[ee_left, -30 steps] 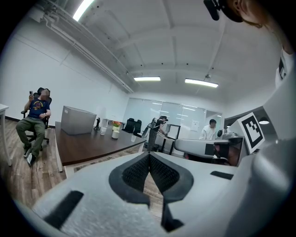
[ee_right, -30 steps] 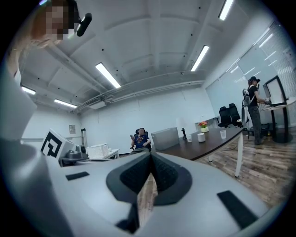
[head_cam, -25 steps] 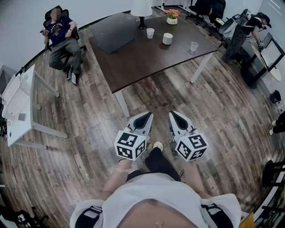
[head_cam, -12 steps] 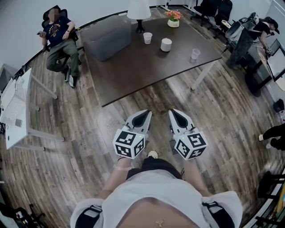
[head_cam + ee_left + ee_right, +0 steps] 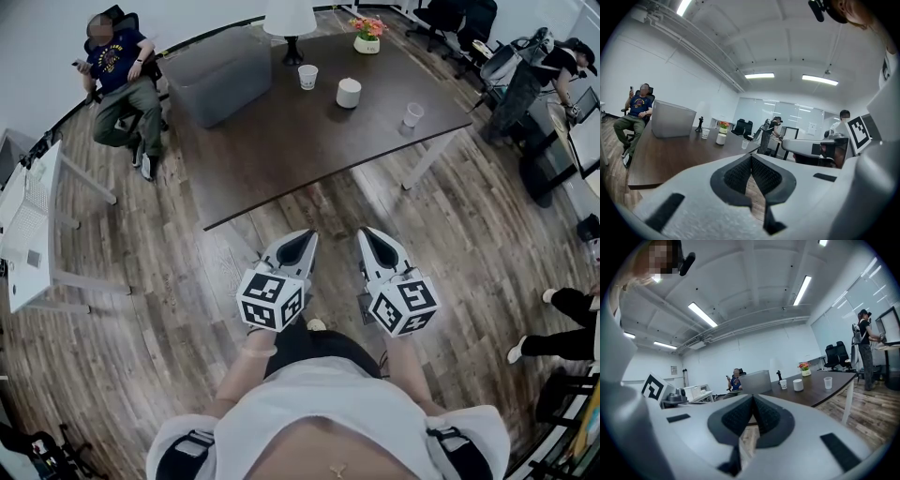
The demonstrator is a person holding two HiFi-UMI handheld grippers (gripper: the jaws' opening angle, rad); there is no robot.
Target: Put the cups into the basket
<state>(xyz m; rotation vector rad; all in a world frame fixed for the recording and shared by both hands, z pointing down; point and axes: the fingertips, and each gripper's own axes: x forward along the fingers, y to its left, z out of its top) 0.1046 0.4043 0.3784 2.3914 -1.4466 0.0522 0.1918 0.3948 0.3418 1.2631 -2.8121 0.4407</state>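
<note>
Three cups stand on a dark brown tabletop (image 5: 281, 141) at its far end: a paper cup (image 5: 307, 77), a squat white cup (image 5: 349, 93) just to its right, and a clear cup (image 5: 412, 114) farther right near the table's edge, all upright and apart from one another. The basket (image 5: 223, 75), a grey box-shaped bin, sits on the far left corner of the same tabletop, to the left of the cups with a gap between. A lamp (image 5: 291, 23) stands just behind the paper cup, and a flower pot (image 5: 367, 36) with orange and pink blooms stands behind the white cup. On the near side of the table, over the wood-plank floor (image 5: 187, 281), the person holds both grippers side by side and pointing toward the table, well apart from the cups. The left gripper (image 5: 307, 236) has its jaws pressed together with nothing between them; its own view looks across the tabletop at the basket (image 5: 672, 119) and the row of cups. The right gripper (image 5: 367, 232) also has its jaws pressed together and holds nothing; its view shows the basket (image 5: 756, 382) to the left of the cups. A seated person (image 5: 117, 70) is in a chair beyond the table's left corner, and a white desk (image 5: 28, 225) stands at the far left.
</note>
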